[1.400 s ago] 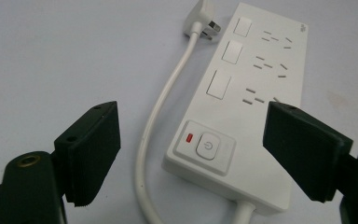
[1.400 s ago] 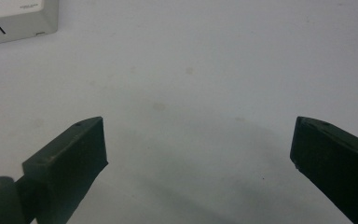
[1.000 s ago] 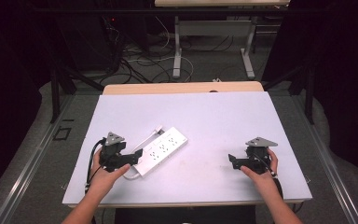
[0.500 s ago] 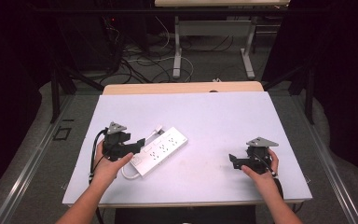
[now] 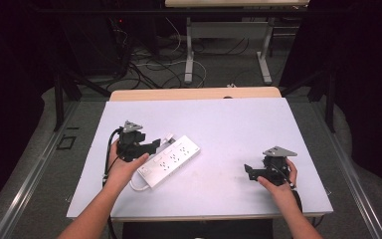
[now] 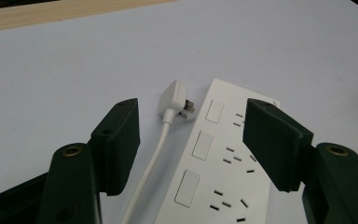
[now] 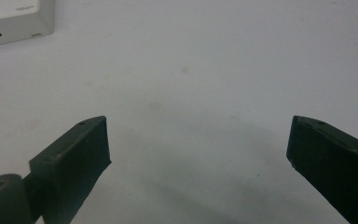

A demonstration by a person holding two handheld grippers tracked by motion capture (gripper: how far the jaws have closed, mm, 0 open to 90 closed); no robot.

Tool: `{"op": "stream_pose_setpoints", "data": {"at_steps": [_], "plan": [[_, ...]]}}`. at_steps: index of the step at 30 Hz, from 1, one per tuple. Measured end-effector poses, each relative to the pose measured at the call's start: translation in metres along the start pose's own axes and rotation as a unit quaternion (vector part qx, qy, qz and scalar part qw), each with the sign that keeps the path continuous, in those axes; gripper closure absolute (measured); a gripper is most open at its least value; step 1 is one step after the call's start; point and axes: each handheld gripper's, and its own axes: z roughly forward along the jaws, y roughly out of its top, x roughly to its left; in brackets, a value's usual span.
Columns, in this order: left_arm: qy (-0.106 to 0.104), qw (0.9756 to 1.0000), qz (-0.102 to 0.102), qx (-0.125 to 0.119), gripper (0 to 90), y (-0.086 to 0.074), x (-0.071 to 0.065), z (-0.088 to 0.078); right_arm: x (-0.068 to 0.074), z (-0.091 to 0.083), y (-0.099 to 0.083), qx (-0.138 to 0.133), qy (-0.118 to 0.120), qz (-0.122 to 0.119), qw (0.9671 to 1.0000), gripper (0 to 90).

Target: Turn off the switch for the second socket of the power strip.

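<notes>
A white power strip point(image 5: 169, 161) lies slantwise on the pale bench point(image 5: 238, 124), left of the middle, with its white plug point(image 6: 174, 99) resting just beside its far end (the cord point(image 6: 151, 165) runs along its side). The left claw point(image 6: 191, 144) hangs over it, jaws spread to either side of the cord and the strip's switch row, gripping nothing. The right claw point(image 7: 198, 154) sits well apart near the bench's right front, jaws spread wide over bare surface.

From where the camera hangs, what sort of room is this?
Probably a lab or workshop, not a home: a bare white table with just a power strip on it, loose cables across the floor behind, and dark curtains around it.
</notes>
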Motion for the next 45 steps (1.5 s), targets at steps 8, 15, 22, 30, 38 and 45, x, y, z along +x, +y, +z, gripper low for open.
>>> {"op": "stream_pose_setpoints", "data": {"at_steps": [8, 15, 22, 30, 38, 45], "plan": [[-0.008, 1.0000, 0.002, 0.005, 37.7, 0.008, -0.006, 0.015, 0.000, 0.000, 0.000, 0.000, 0.000, 0.001, 1.0000, 5.5], [-0.017, 0.9998, -0.007, 0.002, 42.4, 0.012, -0.012, 0.028, -0.001, 0.000, 0.000, 0.000, 0.000, 0.001, 1.0000, 5.5], [-0.014, 0.9997, -0.006, 0.019, 46.6, 0.015, -0.016, 0.041, -0.002, 0.000, -0.001, 0.000, -0.001, 0.001, 1.0000, 5.7], [-0.018, 0.9983, -0.020, 0.052, 52.2, 0.016, -0.013, 0.053, -0.002, 0.001, -0.001, 0.001, 0.003, 0.004, 1.0000, 6.3], [-0.014, 0.9958, -0.044, 0.079, 56.4, 0.015, -0.009, 0.063, -0.002, 0.001, -0.001, 0.003, 0.005, 0.006, 1.0000, 6.5], [-0.011, 0.9939, -0.051, 0.097, 64.9, 0.014, -0.009, 0.071, -0.002, 0.001, -0.001, 0.003, 0.006, 0.007, 0.9999, 6.7]]}}
